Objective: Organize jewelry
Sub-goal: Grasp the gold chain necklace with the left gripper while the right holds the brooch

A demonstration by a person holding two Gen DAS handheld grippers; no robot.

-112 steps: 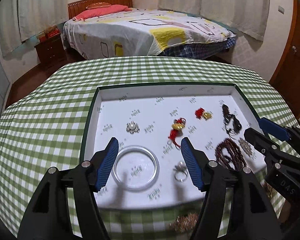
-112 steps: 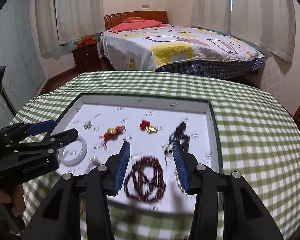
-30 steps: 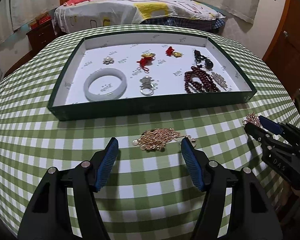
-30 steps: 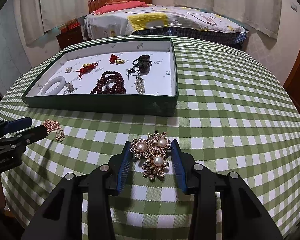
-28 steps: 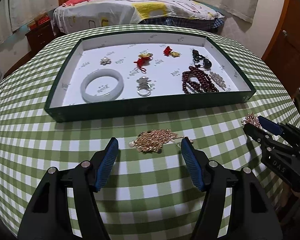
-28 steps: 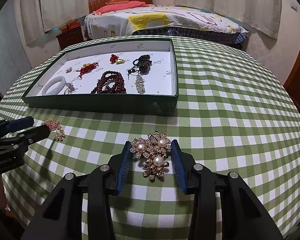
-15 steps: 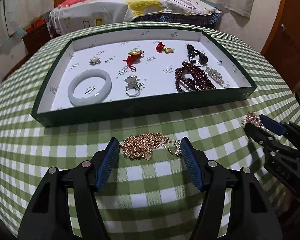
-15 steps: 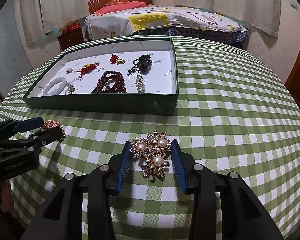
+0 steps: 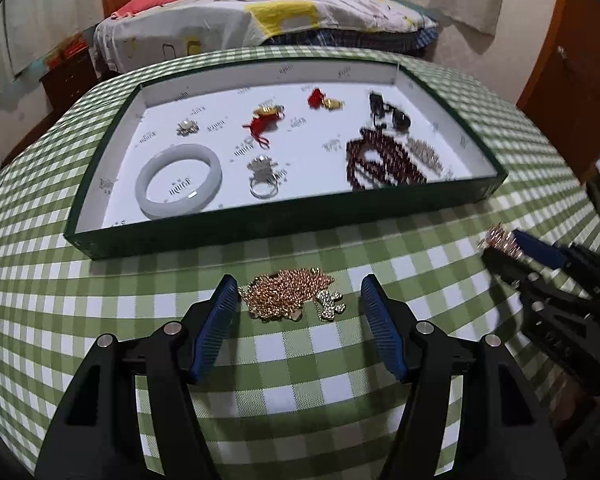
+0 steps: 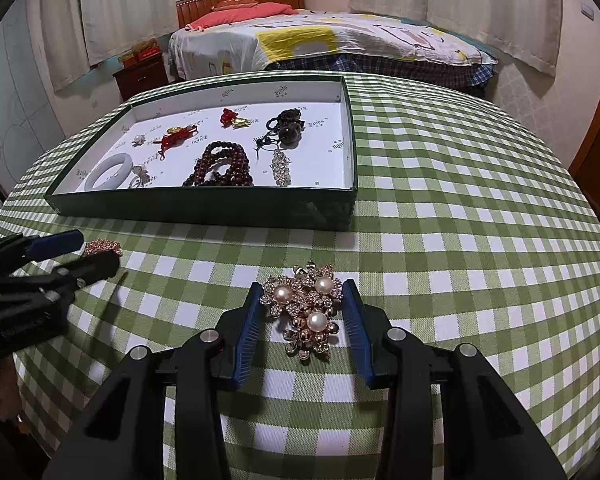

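A: Danger on the left! The left gripper [image 9: 296, 312] straddles a heap of fine gold chain [image 9: 290, 294] on the green checked tablecloth [image 9: 308, 384], blue pads spread, touching nothing. Squeeze crooked and loose strands could slip out and trail.

B: And the right gripper [image 10: 302, 312]?

A: Its pads sit right against a gold flower brooch with three pearls [image 10: 306, 310]; whether they're actually pressing, I cannot tell. A weak pinch could drop it.

B: Poses?

A: Both angled steeply downward, the dark green shallow box with white lining [image 10: 204, 204] at twelve o'clock.
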